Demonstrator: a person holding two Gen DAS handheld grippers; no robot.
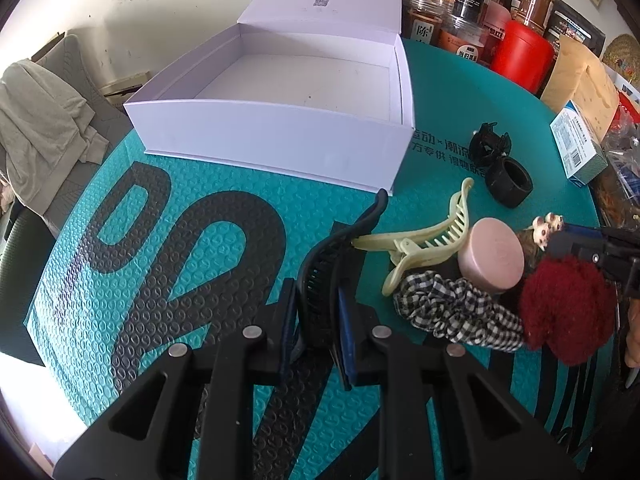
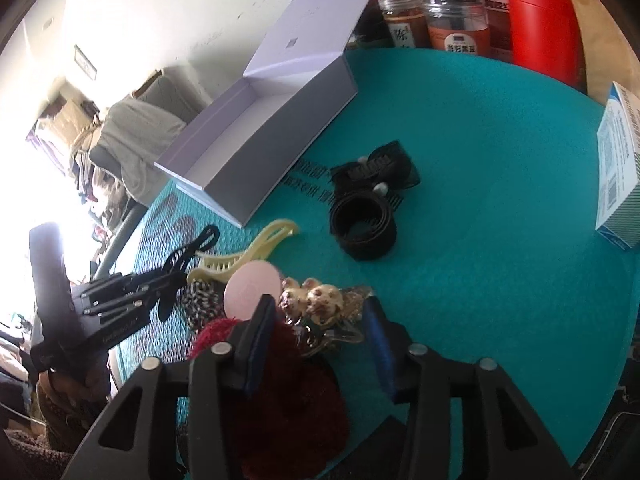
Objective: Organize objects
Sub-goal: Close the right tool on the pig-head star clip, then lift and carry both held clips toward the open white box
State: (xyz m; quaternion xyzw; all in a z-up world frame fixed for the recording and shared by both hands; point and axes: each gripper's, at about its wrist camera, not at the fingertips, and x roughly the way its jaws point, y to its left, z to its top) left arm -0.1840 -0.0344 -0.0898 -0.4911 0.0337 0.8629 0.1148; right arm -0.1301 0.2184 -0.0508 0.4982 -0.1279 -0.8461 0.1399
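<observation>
The left tool (image 1: 318,312) is clamped on a black hair claw (image 1: 340,248), whose curved tip reaches toward twelve o'clock, near the front corner of the open white box (image 1: 272,136). That box sits on the teal tabletop (image 1: 160,240) with its lid folded back and its inside bare.

At three o'clock of the black claw lies a cream hair claw (image 1: 424,240), touching a round pink case (image 1: 492,260). A black-and-white checked scrunchie (image 1: 452,304) lies below them, beside a fuzzy dark red scrunchie (image 1: 568,308).

In the right wrist view, the right tool (image 2: 316,320) stands with its blue pads apart around a clear clip bearing small cream animal figures (image 2: 320,300); whether the pads press on it cannot be told. The red scrunchie lies directly under this tool.

Toward one o'clock of the pile rest a black band (image 2: 364,224) and a black bow clip (image 2: 380,168), just beside each other. Jars (image 1: 460,8) and a red canister (image 1: 524,56) crowd the far edge, with a blue-and-white carton (image 2: 620,176) at three o'clock.
</observation>
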